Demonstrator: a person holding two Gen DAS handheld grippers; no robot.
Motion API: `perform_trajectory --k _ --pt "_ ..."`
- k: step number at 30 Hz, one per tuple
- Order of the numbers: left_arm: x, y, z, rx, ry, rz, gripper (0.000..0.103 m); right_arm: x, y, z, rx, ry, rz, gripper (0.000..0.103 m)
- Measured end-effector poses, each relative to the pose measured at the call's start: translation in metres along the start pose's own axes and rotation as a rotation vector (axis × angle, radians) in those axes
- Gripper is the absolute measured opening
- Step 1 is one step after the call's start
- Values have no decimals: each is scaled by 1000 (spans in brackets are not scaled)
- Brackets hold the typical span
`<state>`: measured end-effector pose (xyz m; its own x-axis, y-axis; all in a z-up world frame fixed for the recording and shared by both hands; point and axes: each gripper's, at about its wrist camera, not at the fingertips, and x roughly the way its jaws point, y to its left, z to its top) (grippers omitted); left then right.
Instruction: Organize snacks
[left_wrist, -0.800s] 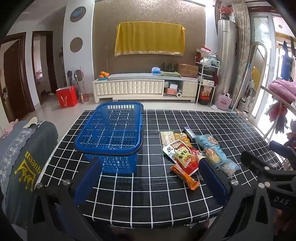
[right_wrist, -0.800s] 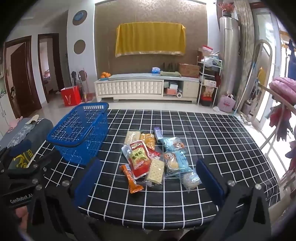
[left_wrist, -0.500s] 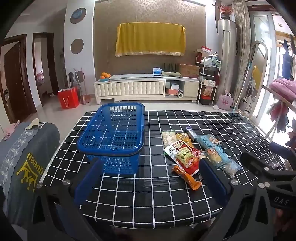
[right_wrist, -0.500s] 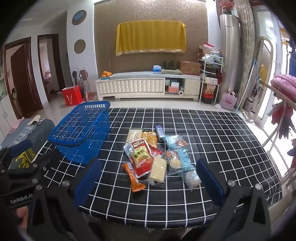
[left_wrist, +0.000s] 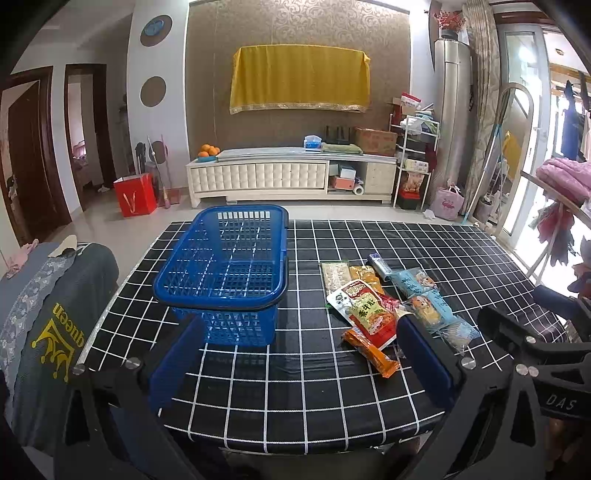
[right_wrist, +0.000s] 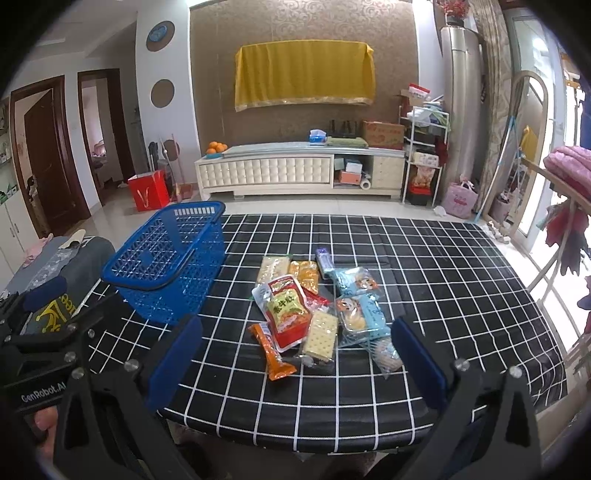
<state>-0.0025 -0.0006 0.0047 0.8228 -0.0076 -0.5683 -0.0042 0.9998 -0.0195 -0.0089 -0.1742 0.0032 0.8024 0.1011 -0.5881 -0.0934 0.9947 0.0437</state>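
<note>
An empty blue mesh basket (left_wrist: 221, 273) (right_wrist: 166, 266) stands on the left of the black checked table (left_wrist: 314, 384). To its right lies a heap of several snack packets: a red pouch (right_wrist: 286, 308) (left_wrist: 364, 314), an orange stick pack (right_wrist: 271, 350) (left_wrist: 371, 352), a cracker pack (right_wrist: 319, 336), pale blue packs (right_wrist: 360, 314) (left_wrist: 424, 299). My left gripper (left_wrist: 299, 363) hangs open over the near table edge, in front of the basket. My right gripper (right_wrist: 293, 363) is open too, just short of the snack heap. Nothing is between either pair of fingers.
A chair draped with a grey printed cloth (left_wrist: 40, 314) stands at the table's left side. The far half of the table (right_wrist: 424, 251) holds nothing. Beyond it are a white TV cabinet (left_wrist: 291, 177), a red bag (left_wrist: 135, 194) and a clothes rack (right_wrist: 565, 192) at right.
Both grippers have drawn slightly back and up, so the basket and snacks sit a little farther ahead in view. Nothing on the table has moved.
</note>
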Motion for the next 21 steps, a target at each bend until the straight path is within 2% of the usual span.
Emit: perform_trajectory --k 21 --pt "-6 -4 -1 10 -4 -10 103 -1 -1 0 10 6 -3 103"
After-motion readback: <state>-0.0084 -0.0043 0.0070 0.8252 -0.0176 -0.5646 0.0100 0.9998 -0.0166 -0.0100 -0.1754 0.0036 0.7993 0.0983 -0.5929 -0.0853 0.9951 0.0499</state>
